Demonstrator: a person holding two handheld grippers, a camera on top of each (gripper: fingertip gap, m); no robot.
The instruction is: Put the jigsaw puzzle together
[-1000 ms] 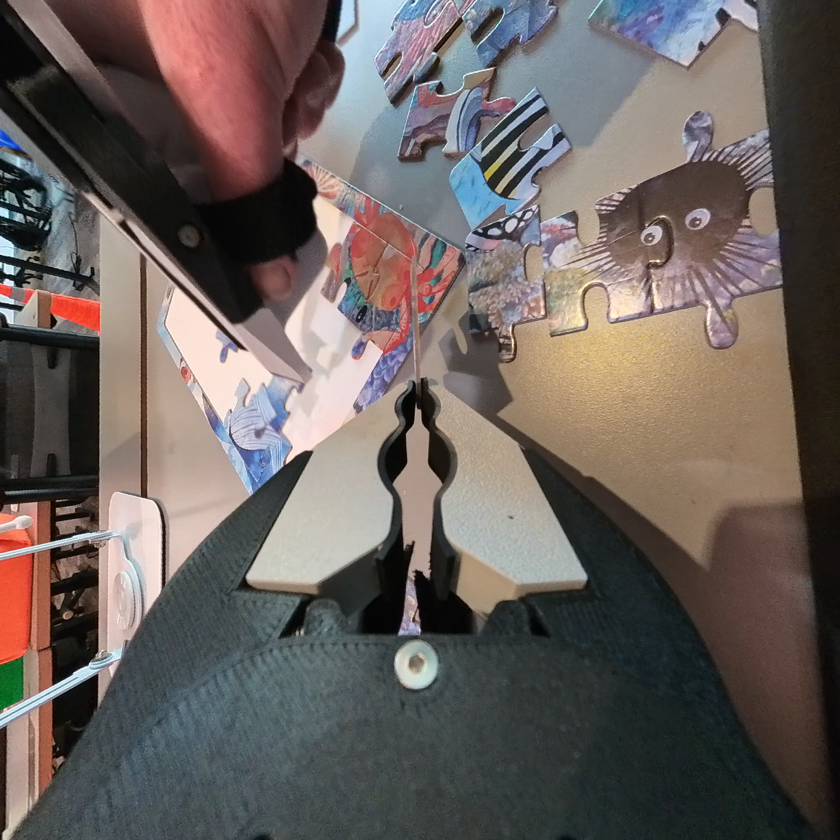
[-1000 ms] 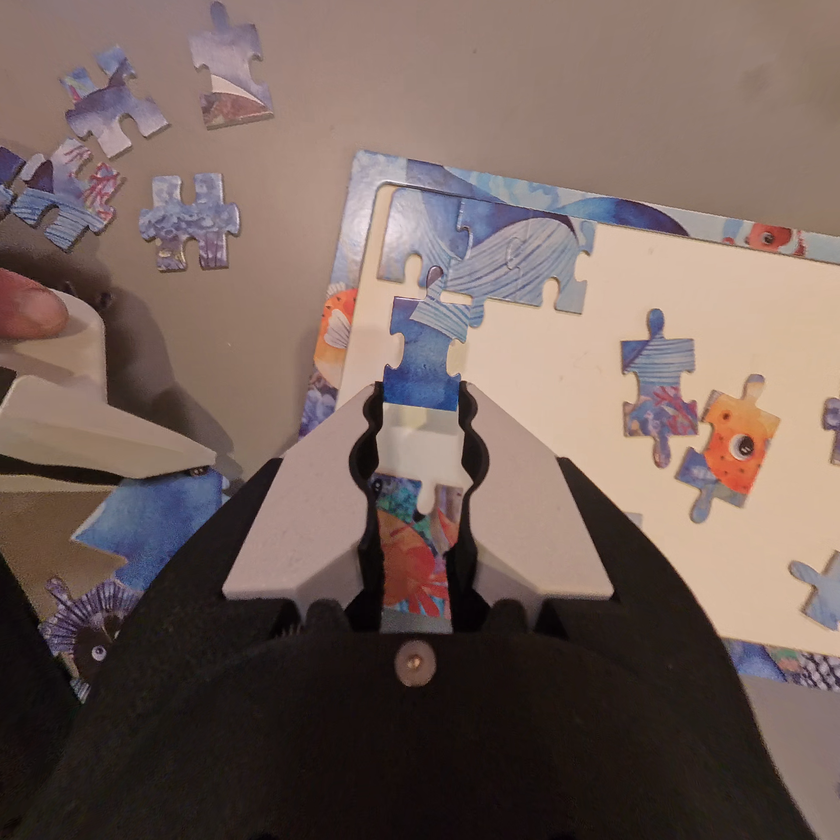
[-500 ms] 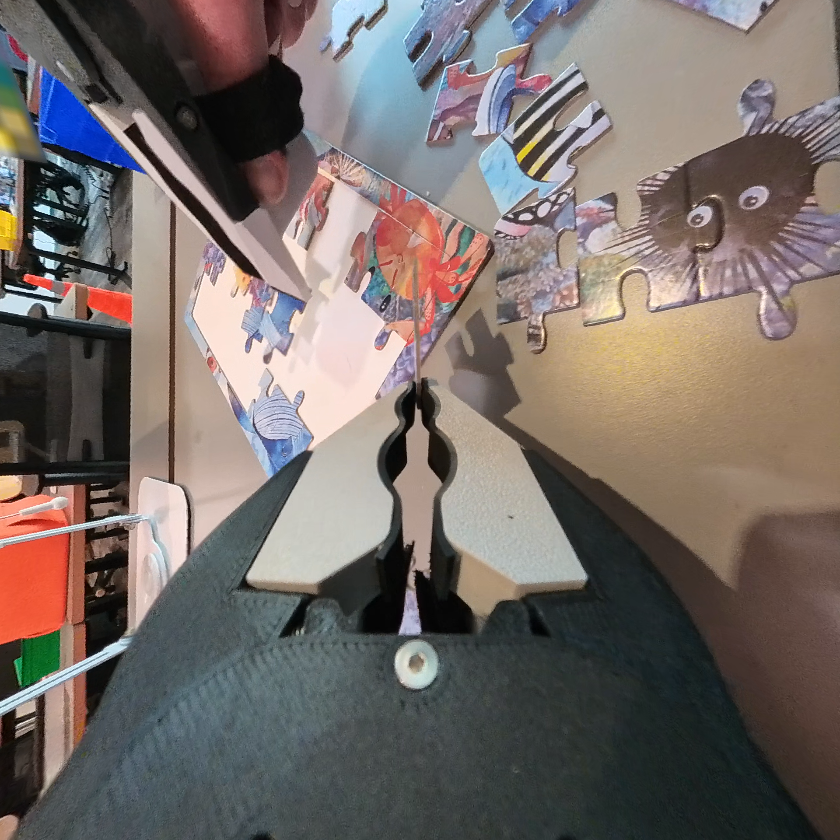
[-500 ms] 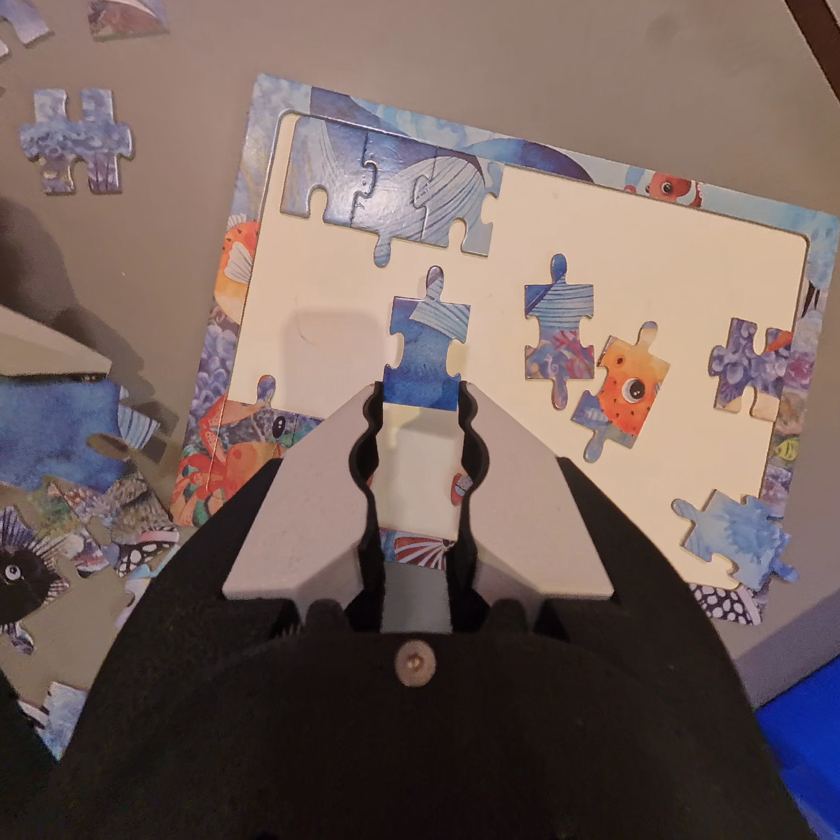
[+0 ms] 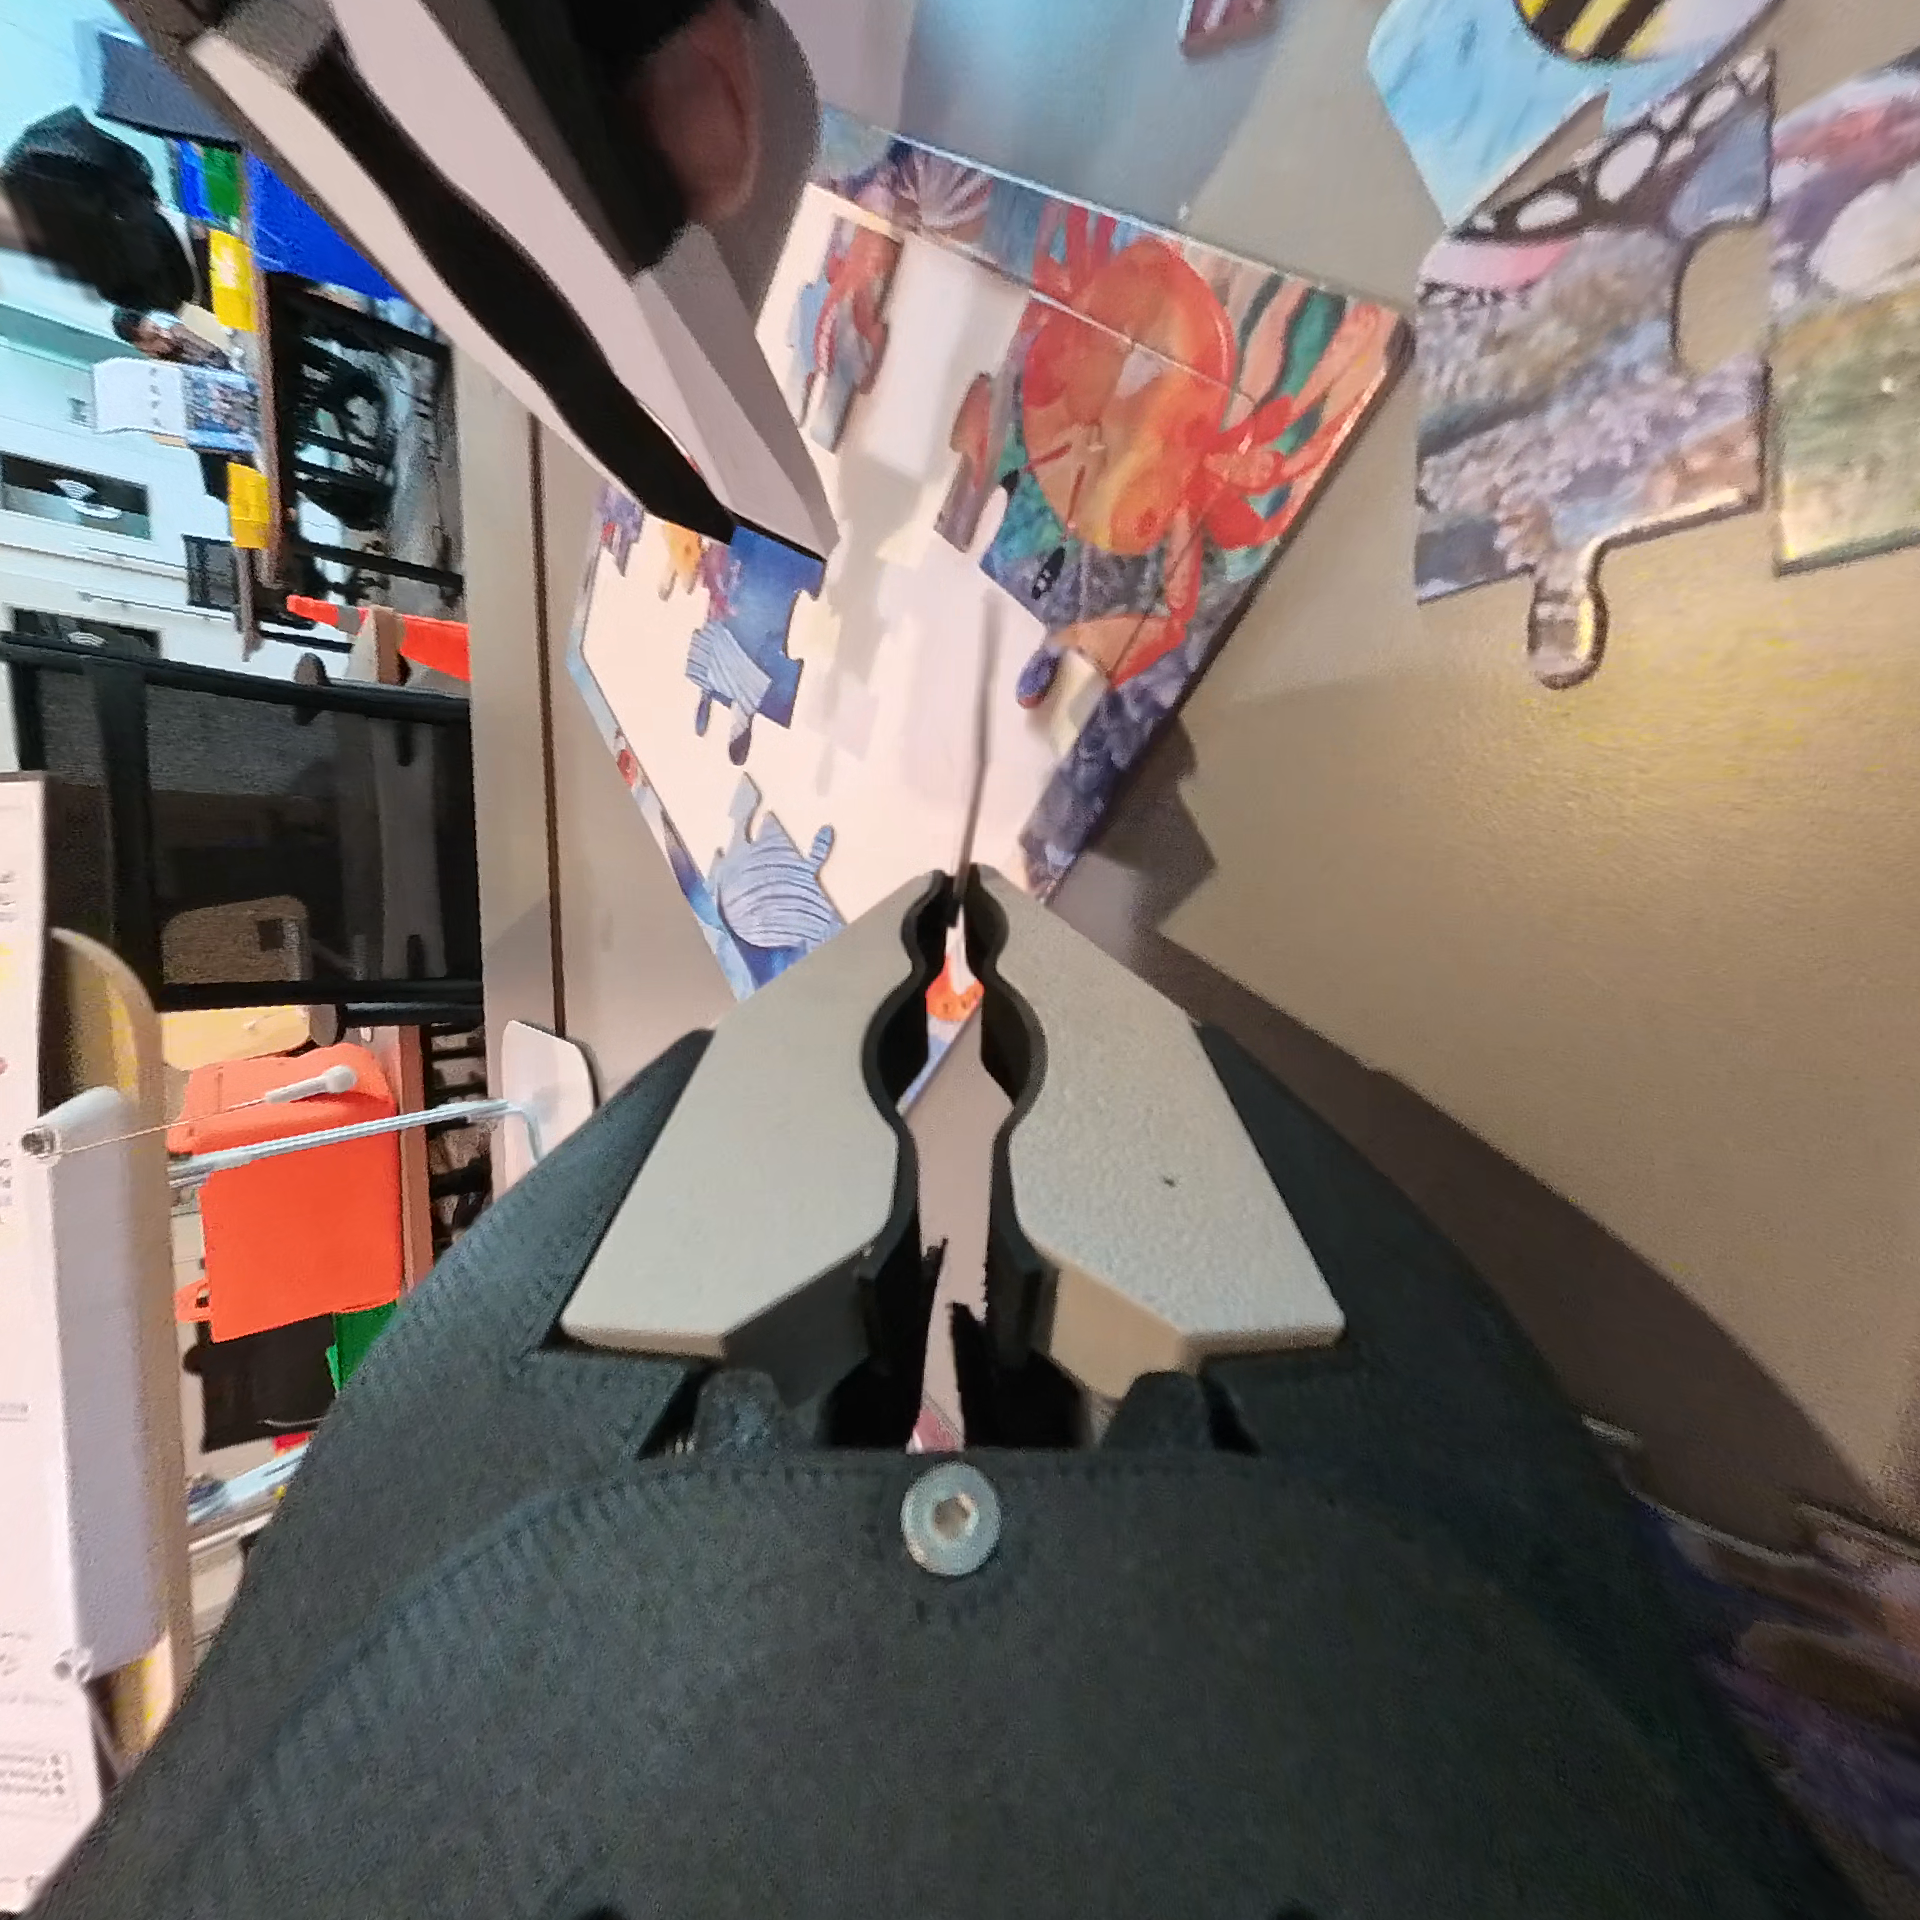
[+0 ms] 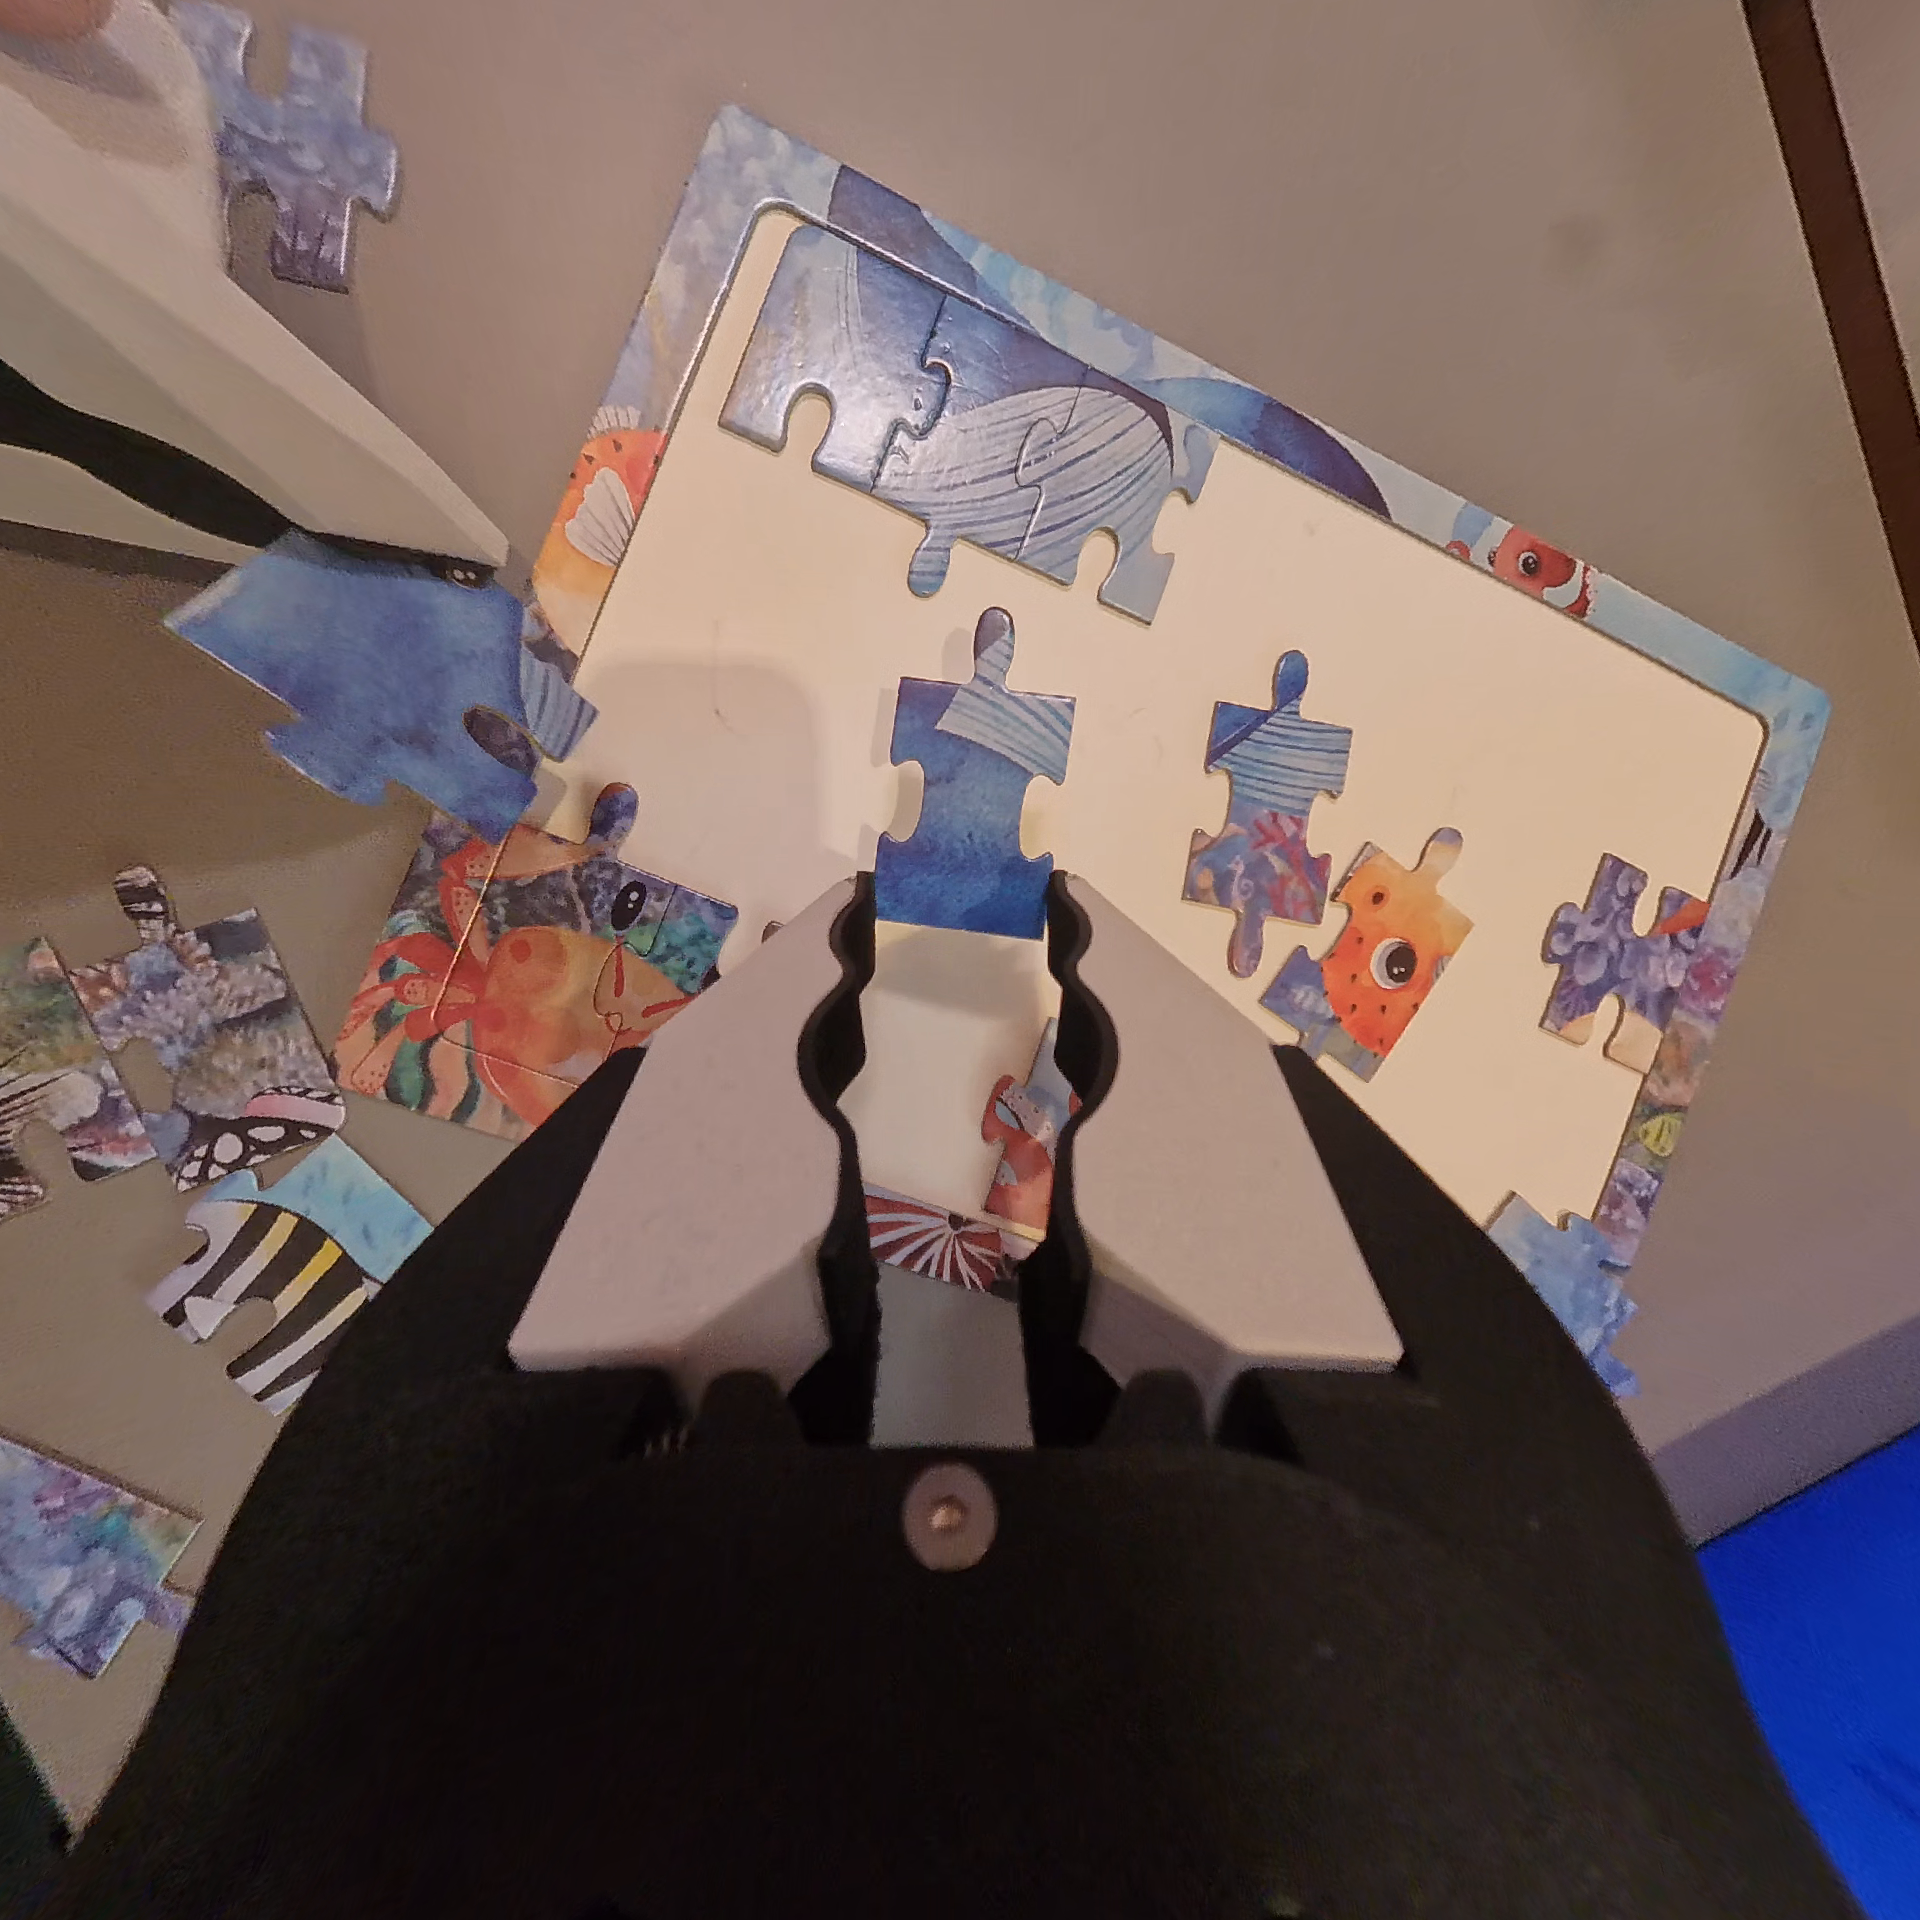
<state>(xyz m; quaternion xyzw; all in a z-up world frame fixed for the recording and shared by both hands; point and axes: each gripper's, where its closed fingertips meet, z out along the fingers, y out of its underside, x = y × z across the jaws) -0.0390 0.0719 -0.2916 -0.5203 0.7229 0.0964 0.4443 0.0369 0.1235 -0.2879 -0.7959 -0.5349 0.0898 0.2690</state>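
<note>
Right gripper [image 6: 961, 894] is pinched on the bottom edge of a blue striped piece [image 6: 977, 790], held flat-on to its camera above the cream floor of the puzzle tray [image 6: 1455, 540]. A second ago that piece was seen right below the whale row [image 6: 966, 436]; now a clear gap is seen between them and far more of the tray is in frame, so the gripper has been pulled back and up. Judged as a failed or aborted fit: the piece is not seated, and another approach is likely needed.

Left gripper [image 5: 961, 894] is pressed together on a large blue piece [image 6: 384, 675], seen edge-on as a thin line in its own view and as a broad blue shape at the tray's left rim in the right wrist view. It has been carried closer to the tray corner with the orange crab [image 5: 1153, 416] than a second ago.

Counts, right wrist view:
- Whale row: three joined pieces, seated in the top-left corner.
- Crab cluster, bottom-left corner: seams too fine to count.
- Loose in the tray: four clearly, incl. the orange fish piece [image 6: 1382, 956]; a fifth is partly hidden behind the gripper, a sixth overhangs the lower right rim.
- Held: two, one per gripper.
- On the grey table [image 6: 1351, 125]: several more, partly cut off by the frame, not countable.
</note>
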